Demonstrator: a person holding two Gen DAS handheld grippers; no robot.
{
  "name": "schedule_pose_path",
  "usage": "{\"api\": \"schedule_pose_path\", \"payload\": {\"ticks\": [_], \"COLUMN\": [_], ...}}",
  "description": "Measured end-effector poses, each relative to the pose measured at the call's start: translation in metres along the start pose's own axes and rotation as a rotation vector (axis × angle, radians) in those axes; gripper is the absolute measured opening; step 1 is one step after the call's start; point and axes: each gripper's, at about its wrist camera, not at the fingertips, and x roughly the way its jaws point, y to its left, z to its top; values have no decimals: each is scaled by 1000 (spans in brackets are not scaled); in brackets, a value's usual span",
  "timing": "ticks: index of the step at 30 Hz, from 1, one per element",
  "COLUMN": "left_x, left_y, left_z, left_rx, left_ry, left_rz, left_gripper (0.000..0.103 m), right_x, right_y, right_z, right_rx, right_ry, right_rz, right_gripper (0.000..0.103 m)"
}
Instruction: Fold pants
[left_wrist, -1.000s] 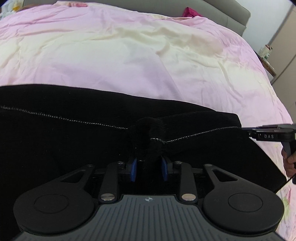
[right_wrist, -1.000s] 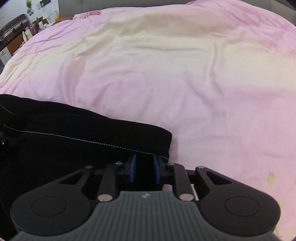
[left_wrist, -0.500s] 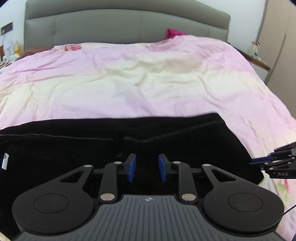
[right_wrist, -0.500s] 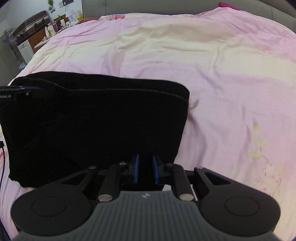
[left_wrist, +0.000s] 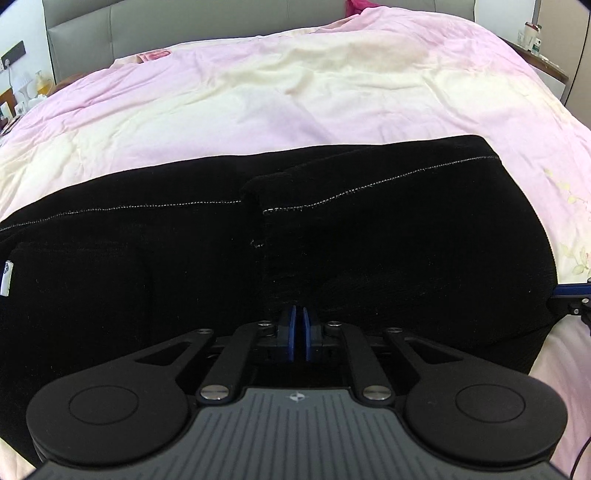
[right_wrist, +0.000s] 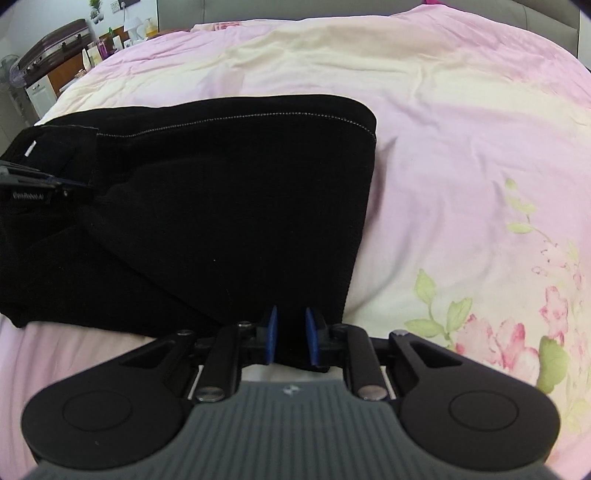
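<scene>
Black pants (left_wrist: 369, 236) lie folded into a thick stack on the pink and cream bedspread (left_wrist: 295, 92); a grey stitched hem runs across the top layer. My left gripper (left_wrist: 298, 325) is shut on the near edge of the pants. It also shows at the left of the right wrist view (right_wrist: 55, 182), pinching the fabric. My right gripper (right_wrist: 291, 332) sits at the near right corner of the pants (right_wrist: 221, 192), its blue pads a little apart with black fabric between them. Its tip shows at the right edge of the left wrist view (left_wrist: 576, 293).
A grey headboard (left_wrist: 184, 26) stands at the far end of the bed. A nightstand with bottles (right_wrist: 85, 51) is at the far left, another nightstand (left_wrist: 535, 40) at the far right. Floral print (right_wrist: 517, 325) marks the bedspread to the right of the pants.
Both grippers let go of the far hem, drew back to the near edge of the folded stack. The left pads were apart half a second ago and are now closed on fabric.
</scene>
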Motion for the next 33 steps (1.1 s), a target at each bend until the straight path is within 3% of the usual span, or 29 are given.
{"api": "schedule_pose_path", "payload": {"ticks": [5,9,10,13,18,21,27,30,33], "left_x": [-40,-89,-99,-126,-158,-166,-149,-136,-123], "left_y": [8,41,52,92,164,210,285,304,316], "left_z": [-1,-13,-18,-32,-58,-77,-113,-124,-130], "left_rx": [1,-29,-48,-149,-326,-491,-779,-849,-878], "left_ry": [-30,-85,-94,-99,-155,-201,-252,-267,-280], "left_rz": [-9,9,18,52,141,151,129,76,26], "left_gripper": [14,37,39,49,70,79,80,80,80], "right_x": [-4,-30,-36,-50,-46,-30,15,44,64], "right_y": [0,14,19,43,98,130,189,207,217], "right_z": [15,35,40,56,78,94,126,142,149], "right_rx": [-10,-115,-141,-246,-464,-570,-764,-870,-955], "right_ry": [65,39,30,1,-16,-6,13,56,89], "right_rz": [10,16,22,63,101,122,144,139,153], "right_gripper": [13,16,17,32,35,36,40,43,56]}}
